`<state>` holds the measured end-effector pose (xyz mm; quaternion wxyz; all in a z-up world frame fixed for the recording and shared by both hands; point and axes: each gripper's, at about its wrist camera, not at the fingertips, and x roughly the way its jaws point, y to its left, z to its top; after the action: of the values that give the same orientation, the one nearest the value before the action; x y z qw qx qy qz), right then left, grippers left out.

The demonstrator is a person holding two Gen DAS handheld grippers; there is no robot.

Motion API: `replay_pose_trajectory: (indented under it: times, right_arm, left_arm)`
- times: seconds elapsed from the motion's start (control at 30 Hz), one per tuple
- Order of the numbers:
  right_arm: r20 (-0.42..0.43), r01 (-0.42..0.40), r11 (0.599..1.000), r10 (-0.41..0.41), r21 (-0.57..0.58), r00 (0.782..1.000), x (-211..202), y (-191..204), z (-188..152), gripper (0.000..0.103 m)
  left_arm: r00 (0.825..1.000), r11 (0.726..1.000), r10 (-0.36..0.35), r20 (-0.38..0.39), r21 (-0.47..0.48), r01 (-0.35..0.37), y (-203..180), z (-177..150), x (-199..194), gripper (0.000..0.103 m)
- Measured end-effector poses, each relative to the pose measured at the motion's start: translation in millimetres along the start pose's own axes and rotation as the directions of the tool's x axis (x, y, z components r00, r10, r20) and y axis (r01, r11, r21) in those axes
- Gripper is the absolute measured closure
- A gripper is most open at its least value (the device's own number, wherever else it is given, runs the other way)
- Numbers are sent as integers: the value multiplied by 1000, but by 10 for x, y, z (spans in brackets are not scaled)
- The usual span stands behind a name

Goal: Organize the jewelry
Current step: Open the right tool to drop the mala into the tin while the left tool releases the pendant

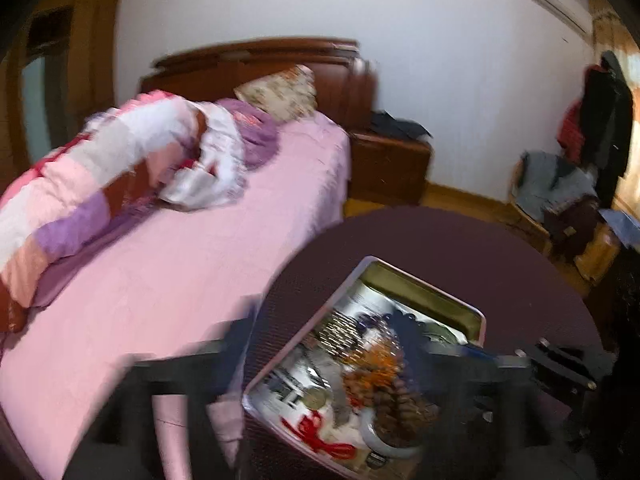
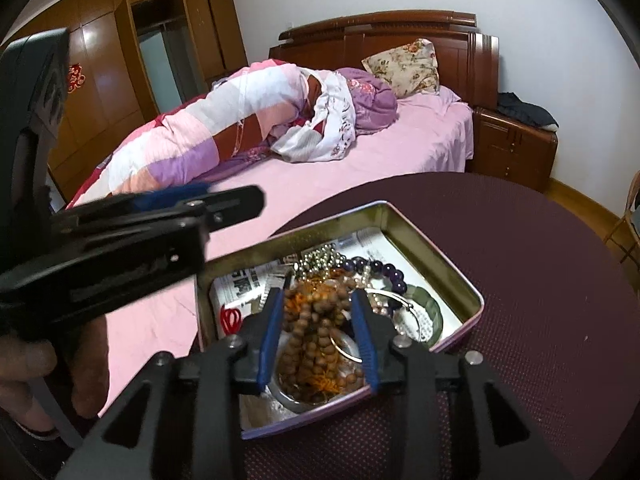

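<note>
A pink-rimmed metal tin (image 2: 464,280) lined with newspaper sits on a dark maroon round table (image 2: 540,248). It holds brown wooden beads (image 2: 316,328), purple beads (image 2: 384,270), a green bangle (image 2: 432,316), a silver chain (image 2: 320,258) and a red knot (image 2: 231,318). My right gripper (image 2: 318,300) is open, its blue-padded fingers straddling the brown beads. My left gripper (image 2: 240,200) hovers at the tin's left, fingers close together. In the blurred left wrist view the tin (image 1: 472,316) and brown beads (image 1: 384,396) show; my left gripper (image 1: 320,360) is smeared.
A bed with a pink sheet (image 2: 400,148), a rolled quilt (image 2: 200,132) and a pillow (image 2: 404,66) lies behind the table. A wooden nightstand (image 2: 516,144) stands at the right, wardrobes (image 2: 120,60) at the left. Chairs with clothes (image 1: 560,188) stand by the far wall.
</note>
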<state>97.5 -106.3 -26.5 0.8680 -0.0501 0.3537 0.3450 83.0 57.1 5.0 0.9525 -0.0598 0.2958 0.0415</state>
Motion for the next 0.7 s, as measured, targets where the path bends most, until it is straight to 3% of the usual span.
replay_pose_trajectory:
  times: [0.1,0.4,0.53,0.7]
  right_arm:
    - [7,12,1000,-12,4,1000,-44,-1,-24,63]
    - [31,49,997,-51,62,998,-205,-149,-27,56]
    - [56,52,996,-56,70,997,-286,-156,-21,47]
    - [77,48,996,-53,73,996,-332,-149,-1,46]
  left_arm:
    - [1000,1000,-25,13,-6,25,20,-3,-71,17]
    - [1000,999,-8,-6,-53,7,104,-58,-92,17]
    - [1000,999,2,-13,-49,-2,90,-100,-100,17]
    - [1000,998,11,-12,-55,-12,99,-126,-123,17]
